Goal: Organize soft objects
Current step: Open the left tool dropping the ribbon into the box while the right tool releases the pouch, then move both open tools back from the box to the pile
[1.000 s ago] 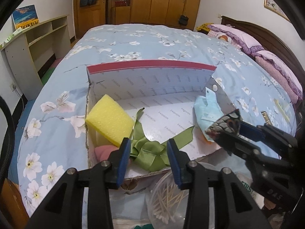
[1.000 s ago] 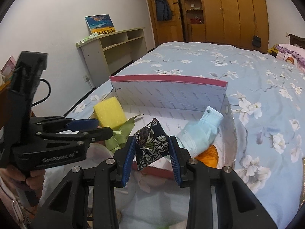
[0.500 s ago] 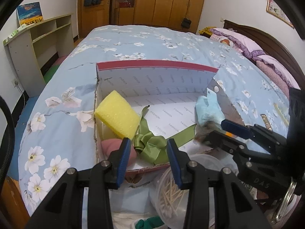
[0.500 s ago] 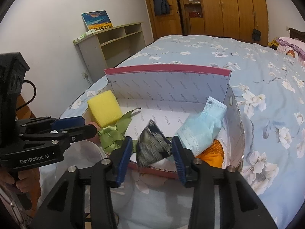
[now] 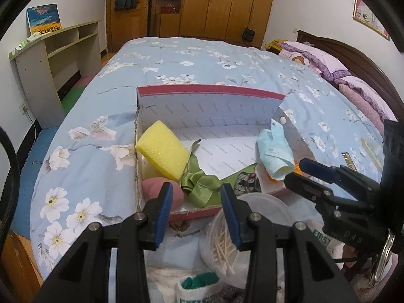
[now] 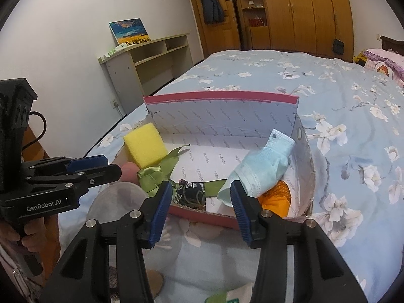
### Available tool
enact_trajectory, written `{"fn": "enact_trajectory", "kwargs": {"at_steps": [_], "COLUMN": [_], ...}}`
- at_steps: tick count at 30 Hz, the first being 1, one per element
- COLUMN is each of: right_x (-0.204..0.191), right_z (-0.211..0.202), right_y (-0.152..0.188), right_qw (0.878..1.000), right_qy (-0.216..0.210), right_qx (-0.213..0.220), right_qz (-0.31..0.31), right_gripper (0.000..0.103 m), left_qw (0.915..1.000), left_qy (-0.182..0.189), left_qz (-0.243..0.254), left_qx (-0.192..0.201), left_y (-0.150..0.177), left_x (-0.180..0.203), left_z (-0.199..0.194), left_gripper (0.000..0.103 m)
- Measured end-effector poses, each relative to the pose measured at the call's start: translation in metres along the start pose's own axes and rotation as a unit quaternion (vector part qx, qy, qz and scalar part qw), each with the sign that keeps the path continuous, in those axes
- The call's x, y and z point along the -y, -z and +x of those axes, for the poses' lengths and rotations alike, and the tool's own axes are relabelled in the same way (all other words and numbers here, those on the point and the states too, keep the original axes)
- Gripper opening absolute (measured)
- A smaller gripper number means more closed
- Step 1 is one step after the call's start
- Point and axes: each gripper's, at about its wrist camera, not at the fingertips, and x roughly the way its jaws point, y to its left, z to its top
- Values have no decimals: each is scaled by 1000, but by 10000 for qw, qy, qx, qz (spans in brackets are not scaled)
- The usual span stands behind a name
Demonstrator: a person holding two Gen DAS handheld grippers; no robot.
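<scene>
A red-rimmed cardboard box (image 5: 209, 93) (image 6: 219, 97) lies open on the bed. Inside are a yellow sponge (image 5: 161, 151) (image 6: 145, 145), a green ribbon (image 5: 202, 186), a pale blue face mask (image 6: 260, 166), a pink soft lump (image 5: 154, 189), an orange item (image 6: 275, 199) and a dark patterned pouch (image 6: 192, 192) (image 5: 246, 180) by the front wall. My right gripper (image 6: 202, 199) hovers just above the front wall; its jaws are opening and the pouch lies loose beyond them, untouched. My left gripper (image 5: 196, 202) stands open at the front left corner, holding nothing.
A clear plastic tub of cotton swabs (image 5: 227, 240) and white packets with green print lie in front of the box. The flowered bedspread (image 5: 202, 58) stretches beyond it. A shelf unit (image 5: 50, 58) stands at the left, with pillows (image 5: 315, 58) at the right.
My right gripper's jaws spread and let go of the patterned pouch, which dropped into the box by the front wall. The left gripper drew back slightly.
</scene>
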Motion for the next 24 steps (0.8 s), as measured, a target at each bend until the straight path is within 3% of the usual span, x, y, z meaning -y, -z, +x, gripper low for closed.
{"fn": "enact_trajectory", "kwargs": {"at_steps": [24], "right_x": [-21], "right_z": [-58], "right_y": [32], "right_qw": [10000], "right_qy": [-29], "right_qx": [74], "right_qz": [-49], "right_gripper": [49], "left_qw": [9998], "left_qy": [178], "left_qz": [-34], "left_qx": [-88], "left_y": [52], "left_x": [16], "left_z": [-46], "left_gripper": [46]}}
